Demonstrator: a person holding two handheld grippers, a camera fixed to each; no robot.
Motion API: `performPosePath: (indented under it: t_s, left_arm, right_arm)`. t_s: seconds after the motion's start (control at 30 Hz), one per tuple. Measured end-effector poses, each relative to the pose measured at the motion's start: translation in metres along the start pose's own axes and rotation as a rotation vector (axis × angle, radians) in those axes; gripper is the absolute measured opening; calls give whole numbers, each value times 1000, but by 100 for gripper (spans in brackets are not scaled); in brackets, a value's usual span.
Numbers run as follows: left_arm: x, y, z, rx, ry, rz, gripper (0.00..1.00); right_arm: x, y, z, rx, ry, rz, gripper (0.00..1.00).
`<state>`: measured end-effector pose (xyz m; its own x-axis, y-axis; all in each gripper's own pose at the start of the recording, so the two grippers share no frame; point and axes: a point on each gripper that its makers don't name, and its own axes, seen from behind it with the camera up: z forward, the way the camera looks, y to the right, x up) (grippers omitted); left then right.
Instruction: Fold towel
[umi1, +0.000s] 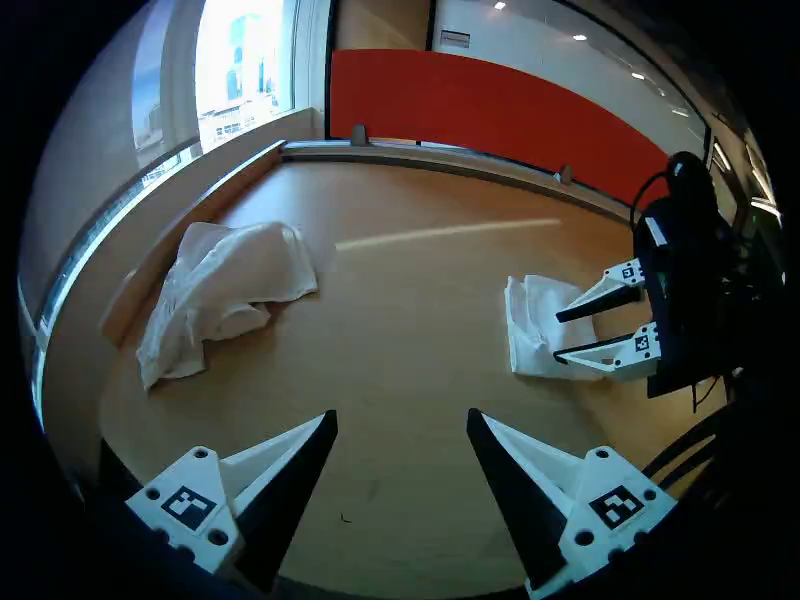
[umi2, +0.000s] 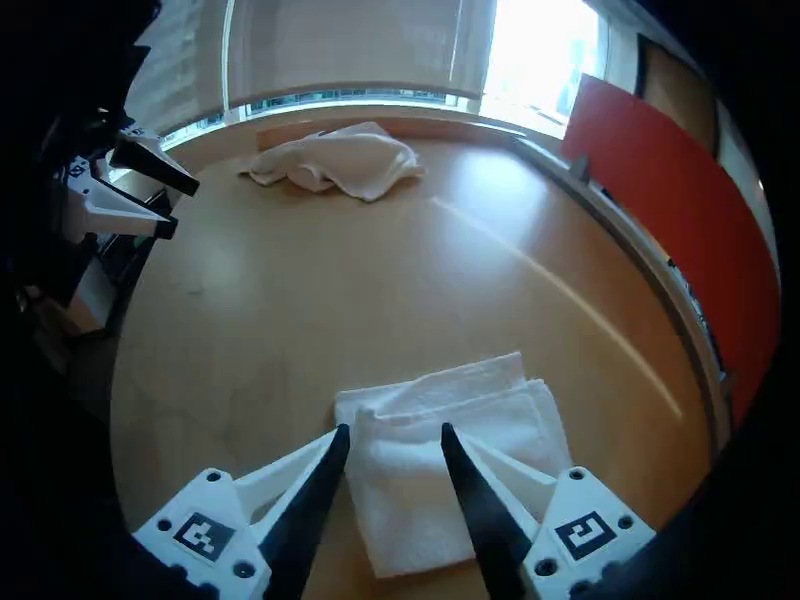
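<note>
Both my tongs are released. My right gripper (umi2: 394, 428) is spread over the folded white towel (umi2: 480, 410), near on the wooden table (umi2: 300, 280). My left gripper (umi1: 400, 415) holds nothing. A crumpled towel (umi1: 225, 285) lies far left by the window (umi1: 240, 70).

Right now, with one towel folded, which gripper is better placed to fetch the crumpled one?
Left, probably. The left gripper, jaws open and empty, has the crumpled towel just ahead. The right gripper sits over the folded towel, with the crumpled one far across the table.
</note>
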<state>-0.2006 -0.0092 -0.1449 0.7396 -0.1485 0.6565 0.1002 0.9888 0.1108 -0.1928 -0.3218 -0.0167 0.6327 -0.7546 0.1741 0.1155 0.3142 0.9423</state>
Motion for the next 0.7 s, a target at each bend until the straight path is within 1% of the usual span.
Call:
performPosePath:
  t_s: [0.2,0.37,0.7]
  left_arm:
    - [2,-1,1,1,2,0,96]
    - [3,-2,1,3,4,0,96]
    - [4,1,3,-3,5,2,97]
  right_arm:
    - [-12,2,-10,-22,-3,33,70]
    - [-27,3,-21,-48,-10,60,70]
    - [-56,1,-40,-98,-29,120,70]
